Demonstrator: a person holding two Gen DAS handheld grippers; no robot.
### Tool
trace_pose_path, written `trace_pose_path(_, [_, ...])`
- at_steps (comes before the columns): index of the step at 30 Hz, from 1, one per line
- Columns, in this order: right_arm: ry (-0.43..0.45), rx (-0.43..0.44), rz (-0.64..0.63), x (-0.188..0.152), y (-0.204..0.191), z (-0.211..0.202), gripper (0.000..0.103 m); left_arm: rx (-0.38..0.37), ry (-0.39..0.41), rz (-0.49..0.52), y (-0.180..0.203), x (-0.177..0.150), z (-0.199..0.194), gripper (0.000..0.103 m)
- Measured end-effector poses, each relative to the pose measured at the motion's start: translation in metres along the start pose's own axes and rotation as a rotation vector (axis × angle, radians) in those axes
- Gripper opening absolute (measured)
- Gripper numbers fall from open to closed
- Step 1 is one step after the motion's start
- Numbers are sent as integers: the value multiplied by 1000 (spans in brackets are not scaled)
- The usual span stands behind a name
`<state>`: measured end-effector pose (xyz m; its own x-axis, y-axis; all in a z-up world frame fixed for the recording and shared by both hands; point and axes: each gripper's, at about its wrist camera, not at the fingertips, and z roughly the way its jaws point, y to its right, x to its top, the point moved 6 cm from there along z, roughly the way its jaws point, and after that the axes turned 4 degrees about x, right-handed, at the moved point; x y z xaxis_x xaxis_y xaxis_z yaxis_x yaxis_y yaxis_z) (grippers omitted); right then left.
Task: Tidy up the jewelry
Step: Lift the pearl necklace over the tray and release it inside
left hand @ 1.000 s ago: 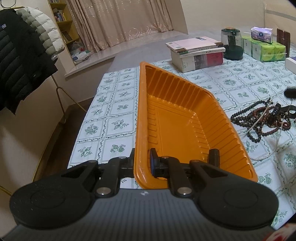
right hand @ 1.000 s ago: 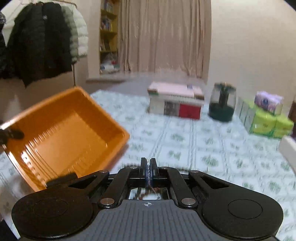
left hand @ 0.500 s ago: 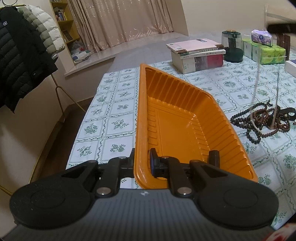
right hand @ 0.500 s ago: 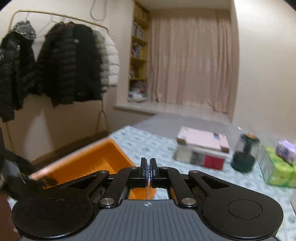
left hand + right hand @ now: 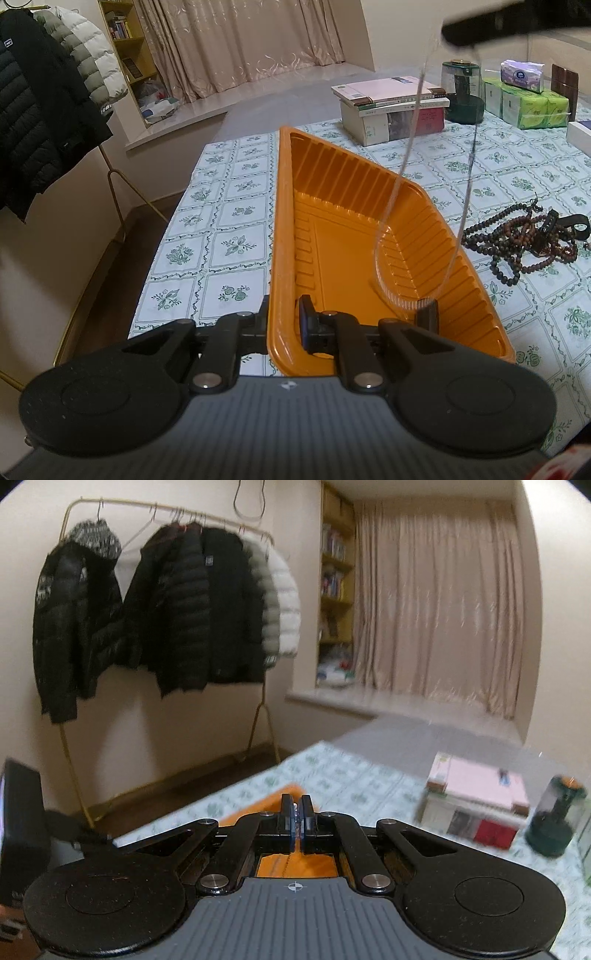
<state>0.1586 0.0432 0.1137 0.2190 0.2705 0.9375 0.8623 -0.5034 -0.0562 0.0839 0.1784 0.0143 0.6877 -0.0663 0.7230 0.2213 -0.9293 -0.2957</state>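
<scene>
The left claw is clamped on the near wall of a ribbed orange plastic tray, one finger outside the rim and one inside, holding the tray over a tabletop covered in a green-and-white floral cloth. Above it, the right claw, a dark blur at the top of the left wrist view, pinches a long, thin, pale beaded necklace, which hangs in a loop whose lowest part dips inside the tray near its right wall; whether the loop touches the tray floor is hard to tell through the motion blur. In the right wrist view the fingers stand nearly together with a small pale bead-like piece caught between the pads. A tangle of dark brown and reddish bead strings lies on the cloth to the right of the tray, apart from it. Farther back sit a stack of books, a dark green jar-like appliance and green tissue packs. Black and white puffer jackets hang on a gold rack by the wall.
</scene>
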Motion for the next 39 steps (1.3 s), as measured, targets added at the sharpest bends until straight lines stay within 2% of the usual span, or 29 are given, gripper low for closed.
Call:
trace_pose_path(7, [-95,108,76,-23,-7,36,2,0,-1,-8,-1,0,2,12])
trace_pose_path(12, [-93,142,115,-25,-5,50,2,-1,-5,-14,-4,-2,3,12])
trace_pose_path(16, [-122,128,120,-33,-2,62,2,-1,-6,-19,-4,-2,4,12])
trace_pose_path(23, [-262,103,191,-76,16,88,2,-2,-10,-28,-6,-3,6,12])
trace_pose_path(26, [-290,96,225,-89,25,93,2,-2,-12,-30,-6,-3,6,12])
trace_pose_path(34, [-243,61,284,-86,40,79,3,3,-14,-24,-5,-3,7,12])
trace_pose_path(39, [-212,-20,316,-100,58,43,12,7,-15,-18,-5,-2,7,12])
